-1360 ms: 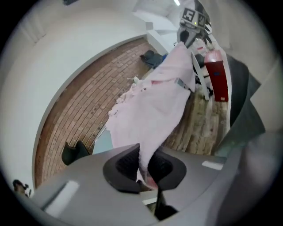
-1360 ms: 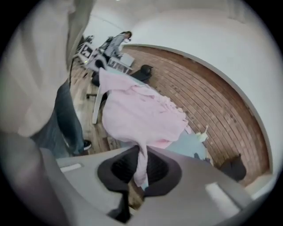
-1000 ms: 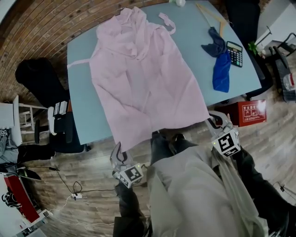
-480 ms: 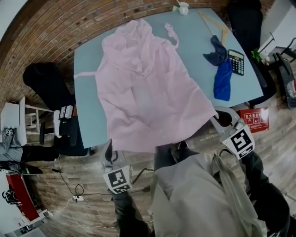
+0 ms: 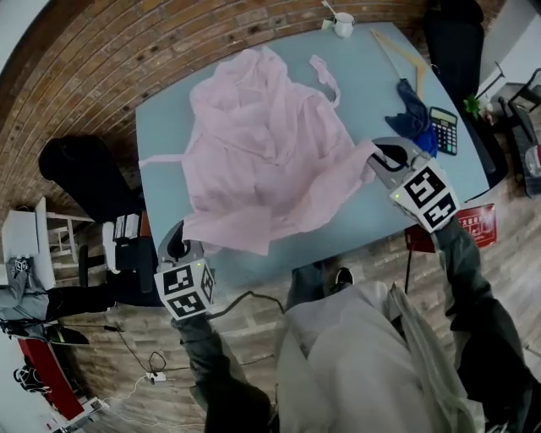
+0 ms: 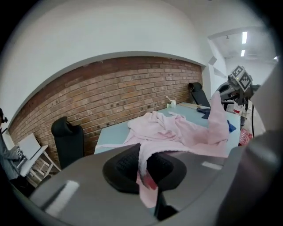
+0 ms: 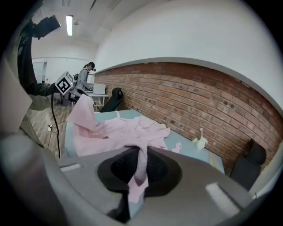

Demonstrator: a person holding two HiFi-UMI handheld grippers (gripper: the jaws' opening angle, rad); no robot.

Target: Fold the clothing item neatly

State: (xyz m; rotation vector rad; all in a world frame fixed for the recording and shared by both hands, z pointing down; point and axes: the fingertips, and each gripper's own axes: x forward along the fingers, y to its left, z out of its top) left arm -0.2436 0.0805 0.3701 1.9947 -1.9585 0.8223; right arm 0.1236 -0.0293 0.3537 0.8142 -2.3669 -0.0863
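A pale pink garment (image 5: 262, 152) lies across the light blue table (image 5: 161, 127), its lower part lifted and doubled back over itself. My left gripper (image 5: 177, 245) is shut on the garment's hem corner at the near left edge of the table. My right gripper (image 5: 382, 161) is shut on the other hem corner, raised over the table's right side. In the left gripper view the pink cloth (image 6: 146, 170) is pinched between the black pads (image 6: 121, 165). The right gripper view shows pink cloth (image 7: 139, 170) clamped the same way, with the garment (image 7: 128, 130) spread beyond.
A blue cloth (image 5: 414, 118), a calculator (image 5: 445, 129), a wooden hanger (image 5: 401, 51) and a white cup (image 5: 342, 24) sit at the table's right and far end. A black chair (image 5: 80, 173) stands left of the table, a red box (image 5: 473, 224) on the floor right.
Both grippers have risen and moved forward over the table with the hem corners in them. The garment's lower half has been drawn off the near edge and folded up over the rest.
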